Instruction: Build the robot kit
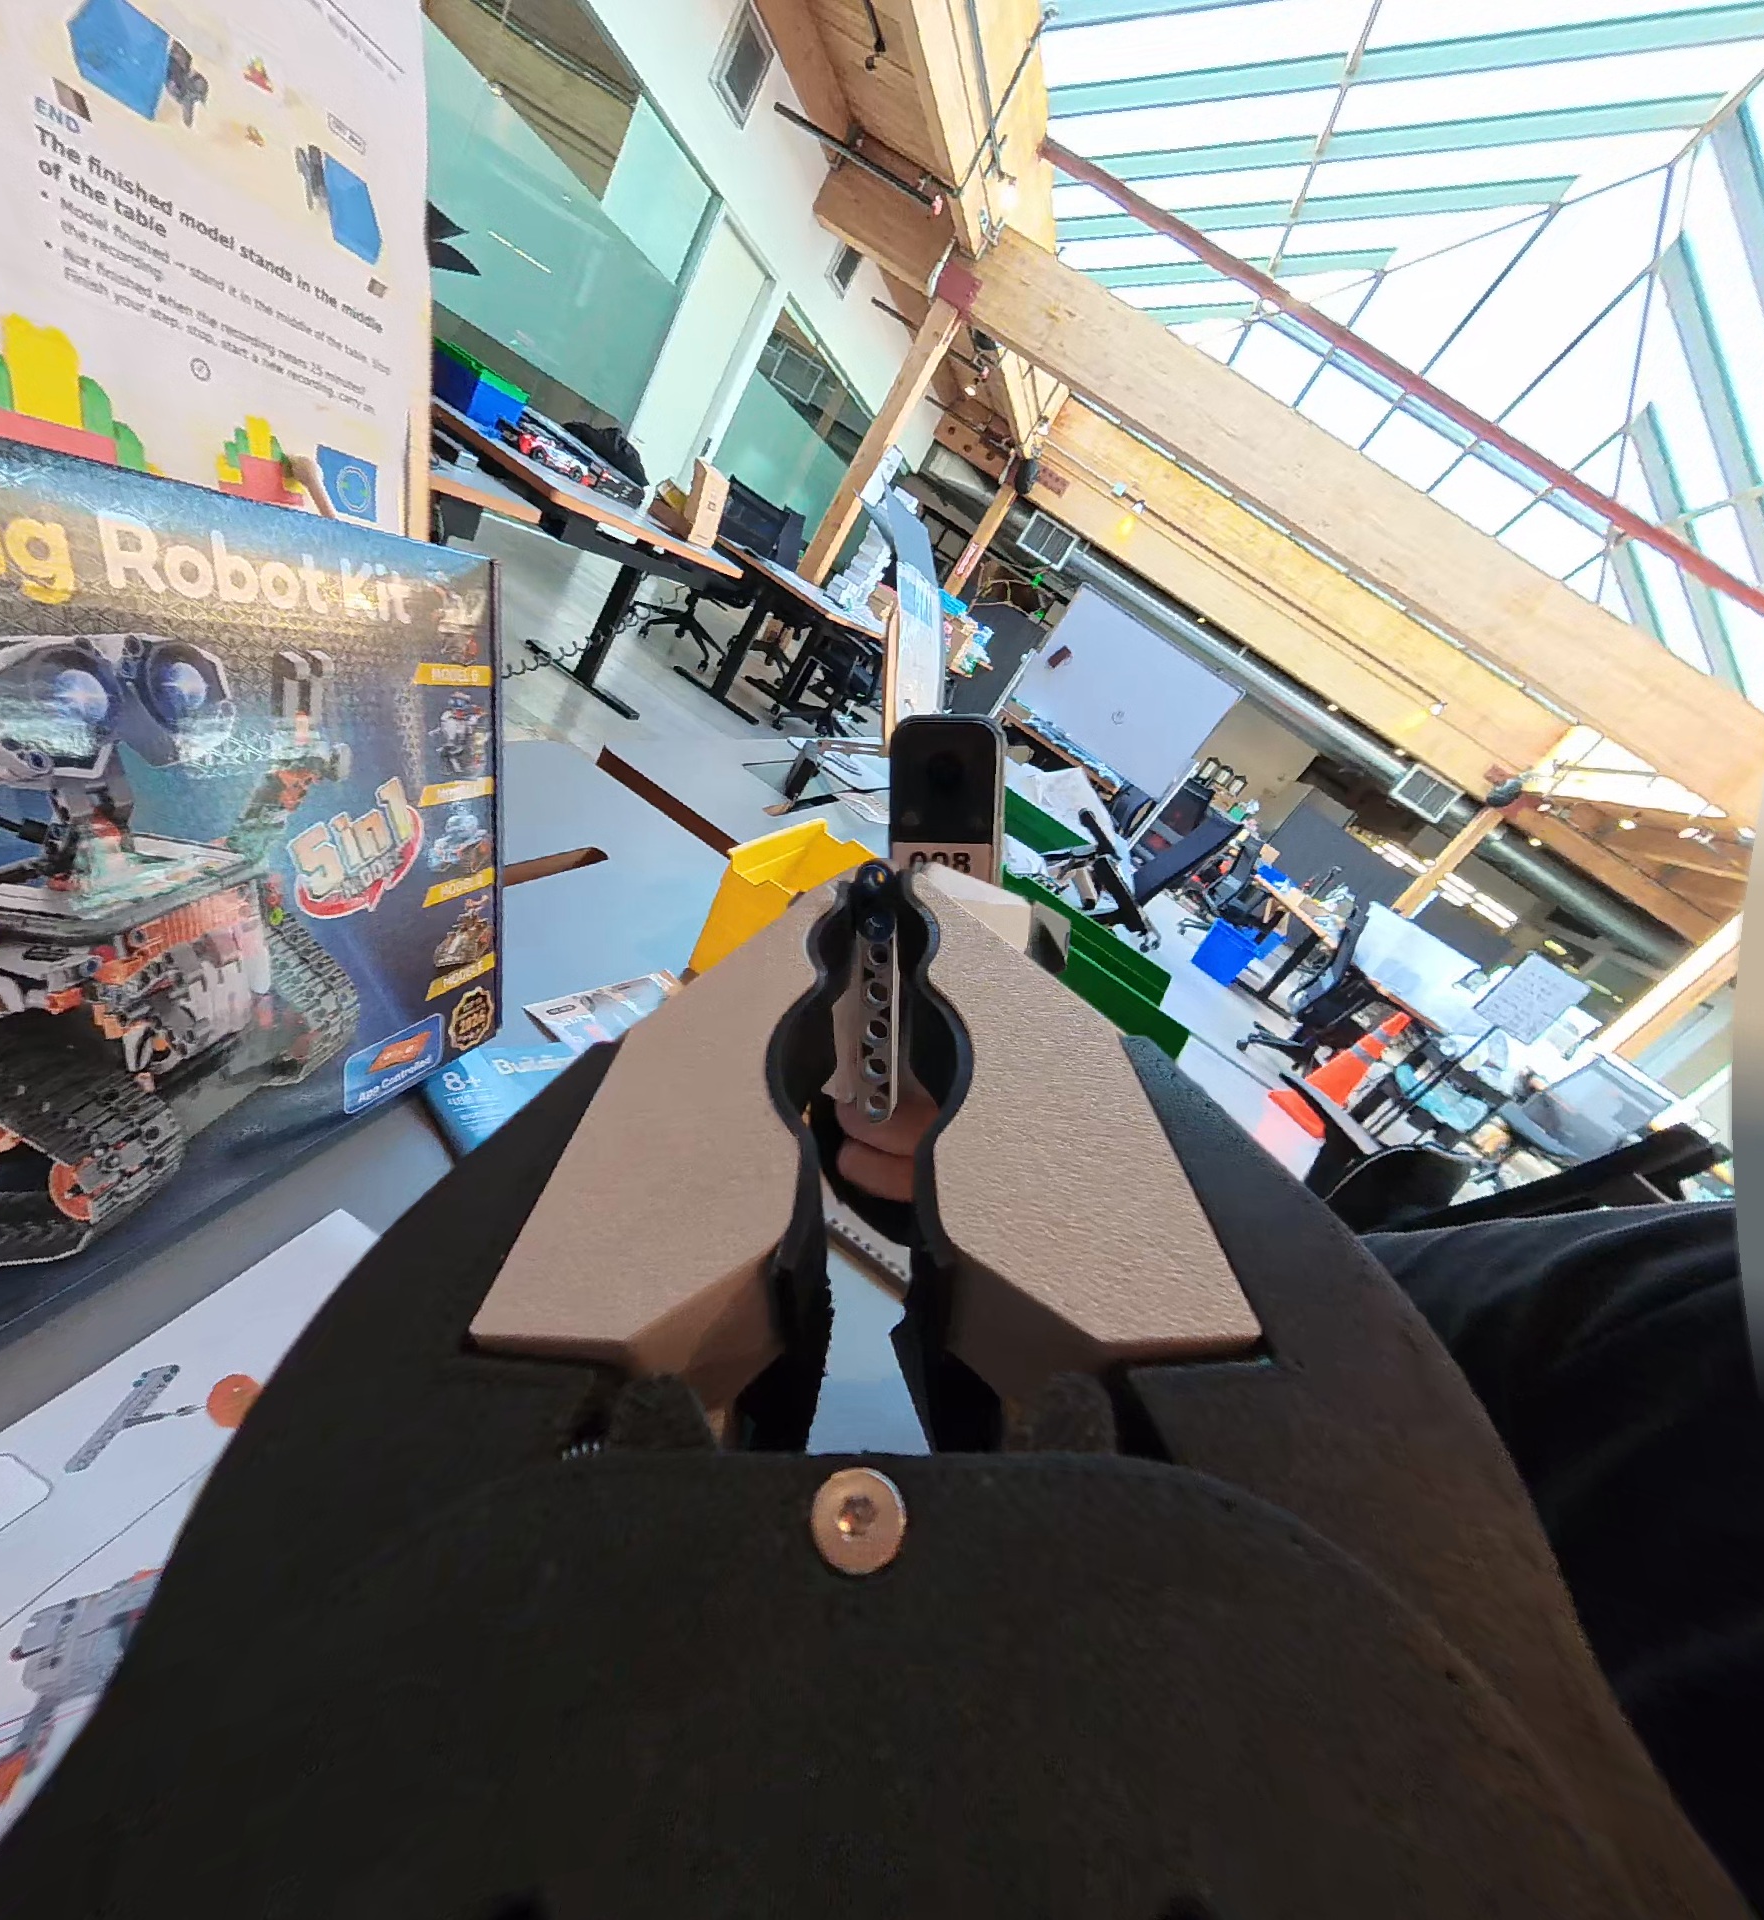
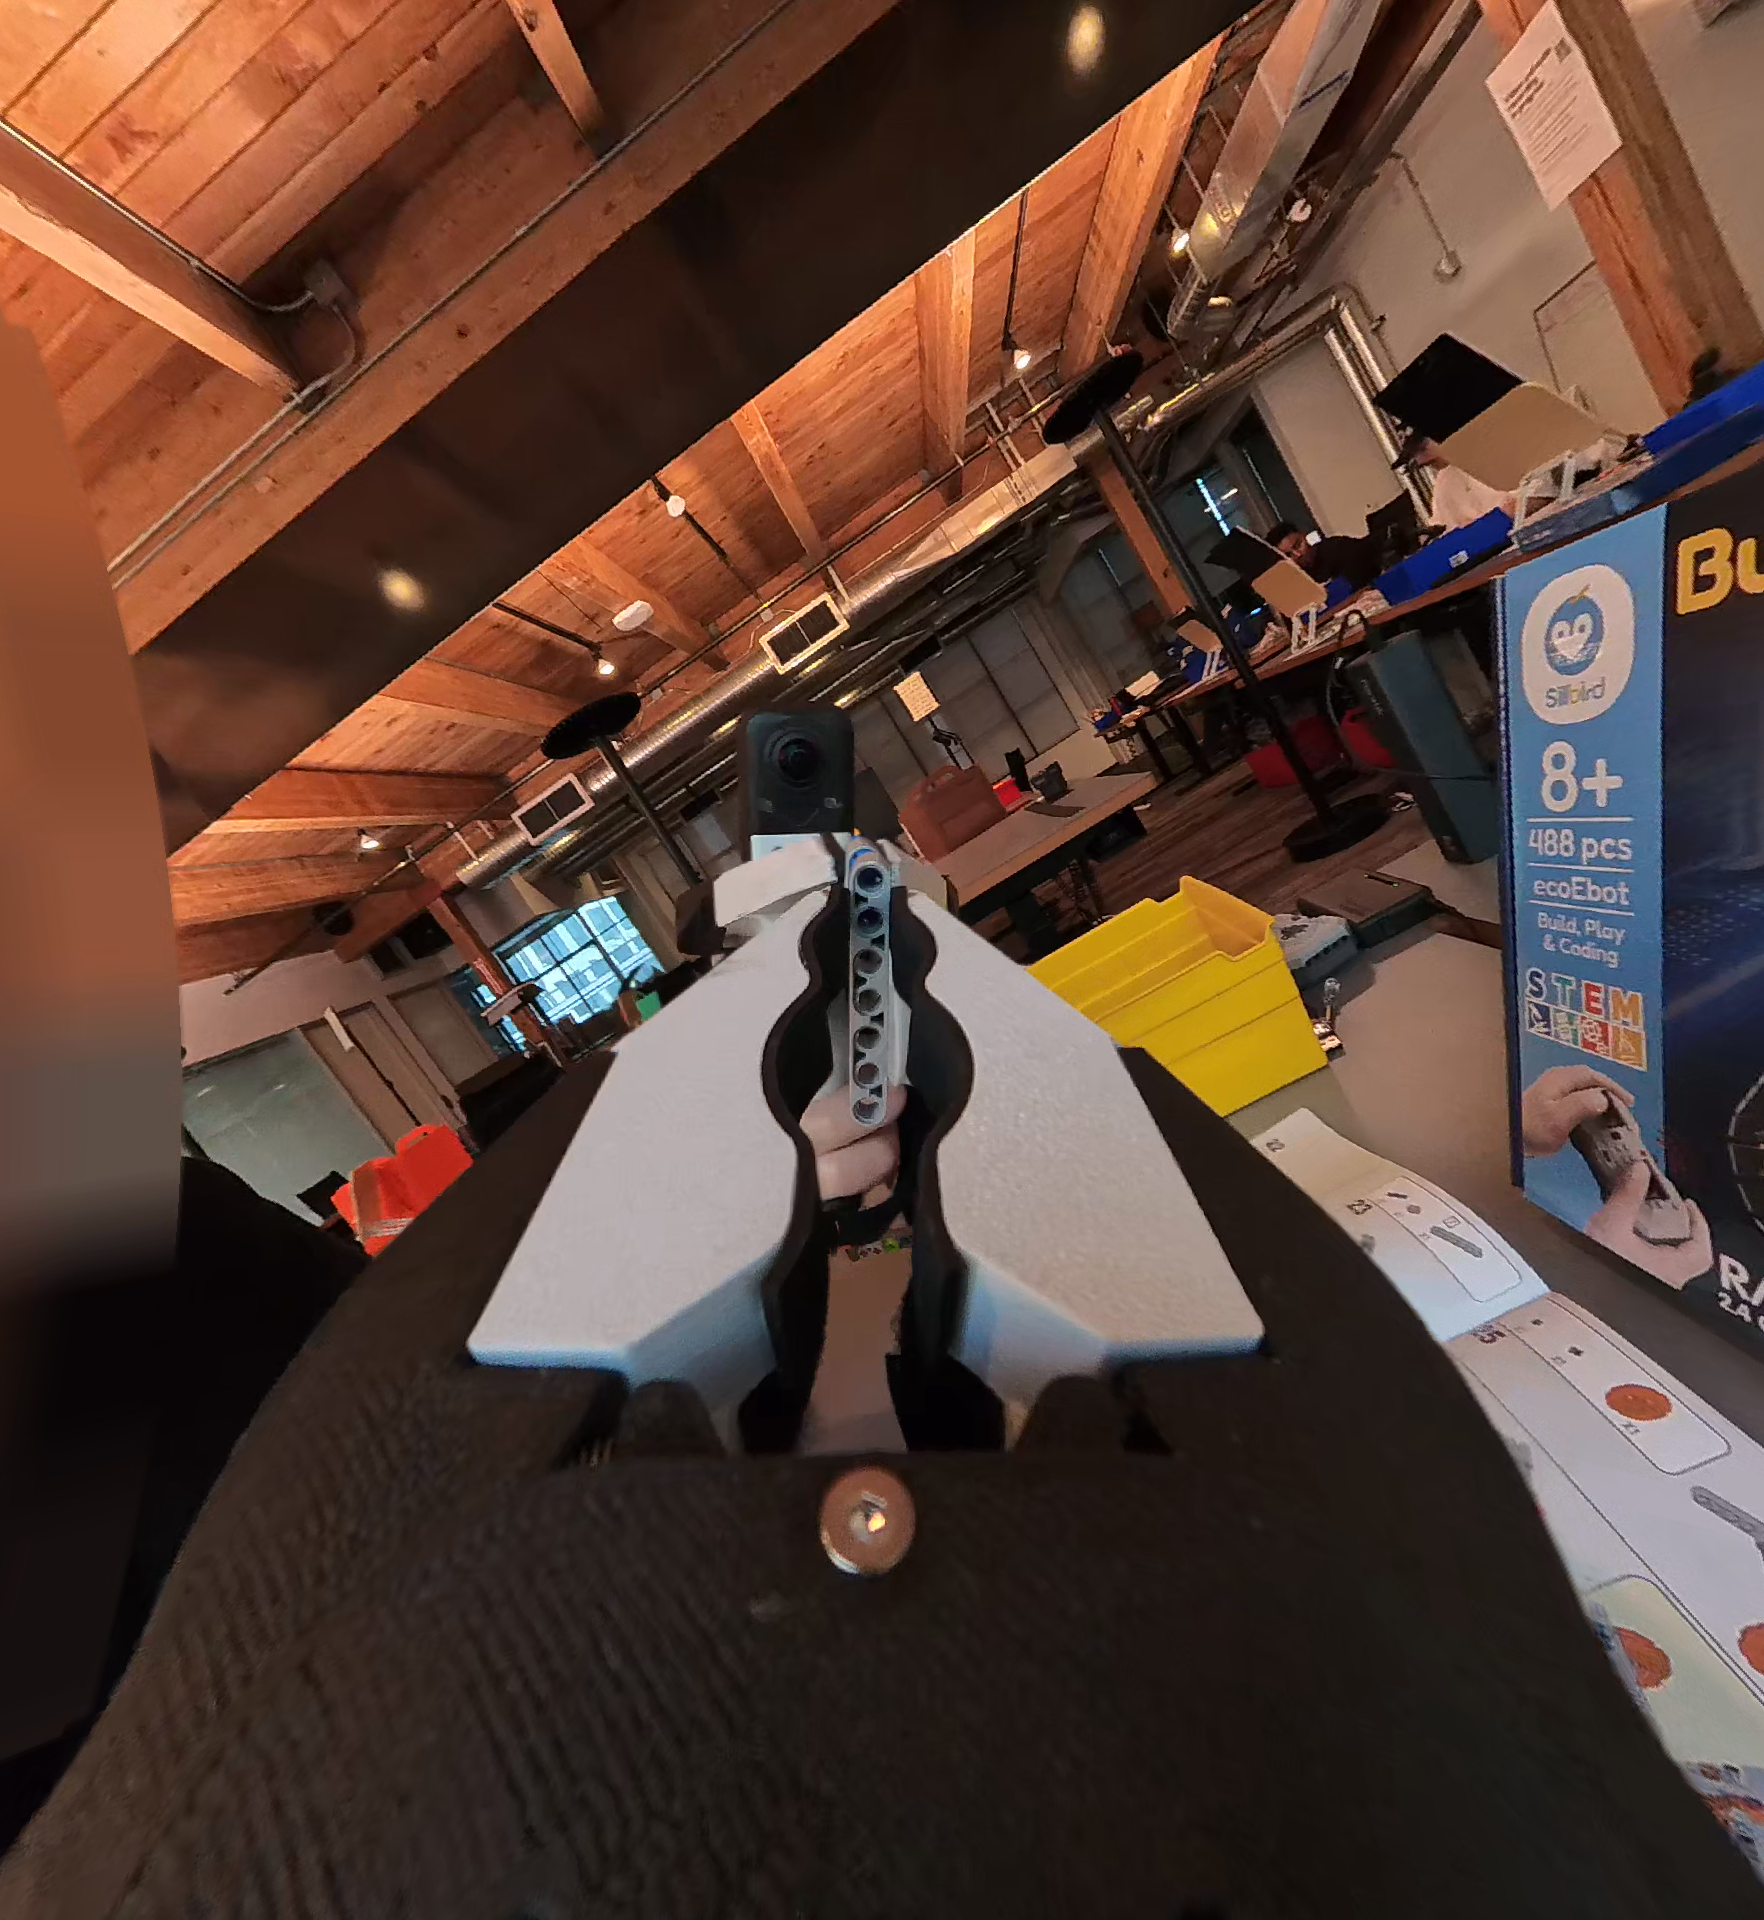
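The left gripper (image 1: 873, 883) is pinching a grey perforated beam (image 1: 873, 1013) between its tan fingers (image 1: 712, 1091), dead centre of the frame. The right gripper (image 2: 873, 862), white-fingered, is clamping that same beam (image 2: 867, 997) from the opposite side. A yellow bin (image 2: 1184, 997) is sitting right of centre, and a robot kit box (image 1: 182, 831) is standing at the left.

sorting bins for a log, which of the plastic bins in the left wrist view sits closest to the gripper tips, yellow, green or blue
The yellow bin, just left of the left gripper. The green bin lies behind the right finger, and the blue bin stands far off on the floor.
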Tool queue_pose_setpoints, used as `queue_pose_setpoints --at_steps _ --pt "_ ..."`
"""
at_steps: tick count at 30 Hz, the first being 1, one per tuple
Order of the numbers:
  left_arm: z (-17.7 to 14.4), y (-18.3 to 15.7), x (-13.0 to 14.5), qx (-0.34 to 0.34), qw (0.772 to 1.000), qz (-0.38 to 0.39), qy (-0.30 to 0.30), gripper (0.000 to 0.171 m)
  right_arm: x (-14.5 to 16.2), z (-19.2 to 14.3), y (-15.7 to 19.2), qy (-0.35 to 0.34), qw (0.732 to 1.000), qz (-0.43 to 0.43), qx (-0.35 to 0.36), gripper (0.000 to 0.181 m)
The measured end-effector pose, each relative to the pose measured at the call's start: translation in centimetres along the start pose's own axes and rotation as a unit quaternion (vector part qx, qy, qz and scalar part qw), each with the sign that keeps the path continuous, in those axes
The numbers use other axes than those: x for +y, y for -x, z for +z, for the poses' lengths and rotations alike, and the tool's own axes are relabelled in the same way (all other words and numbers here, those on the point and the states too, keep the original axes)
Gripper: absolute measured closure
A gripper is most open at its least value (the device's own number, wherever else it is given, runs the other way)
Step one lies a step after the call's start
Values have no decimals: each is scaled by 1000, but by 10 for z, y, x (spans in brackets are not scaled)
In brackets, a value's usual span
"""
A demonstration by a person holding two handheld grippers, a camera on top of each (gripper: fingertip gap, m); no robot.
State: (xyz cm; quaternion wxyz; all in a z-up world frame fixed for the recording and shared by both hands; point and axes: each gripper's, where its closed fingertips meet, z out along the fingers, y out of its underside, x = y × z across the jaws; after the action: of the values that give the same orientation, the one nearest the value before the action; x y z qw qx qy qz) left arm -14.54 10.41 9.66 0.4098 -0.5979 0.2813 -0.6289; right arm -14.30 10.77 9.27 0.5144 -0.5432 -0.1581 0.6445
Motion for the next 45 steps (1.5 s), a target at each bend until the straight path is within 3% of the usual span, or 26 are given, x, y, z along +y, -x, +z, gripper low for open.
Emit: queue_pose_setpoints --at_steps 9,19,26,34,45 --pt "-1 -10 -2 70 995 -66 -12 167 -2 0 12 -6 996 56 -63 176" --pt "0 -6 0 35 999 -22 0 167 0 -1 7 -1 997 60 -56 177" --pt "-1 -2 1 -7 999 32 15 166 3 0 2 13 1000 13 -17 177" --pt "1 -3 1 18 1000 0 4 167 1 -1 5 9 999 35 -35 177" --pt "5 4 8 22 999 -20 13 167 7 -3 -2 39 999 13 -2 177"
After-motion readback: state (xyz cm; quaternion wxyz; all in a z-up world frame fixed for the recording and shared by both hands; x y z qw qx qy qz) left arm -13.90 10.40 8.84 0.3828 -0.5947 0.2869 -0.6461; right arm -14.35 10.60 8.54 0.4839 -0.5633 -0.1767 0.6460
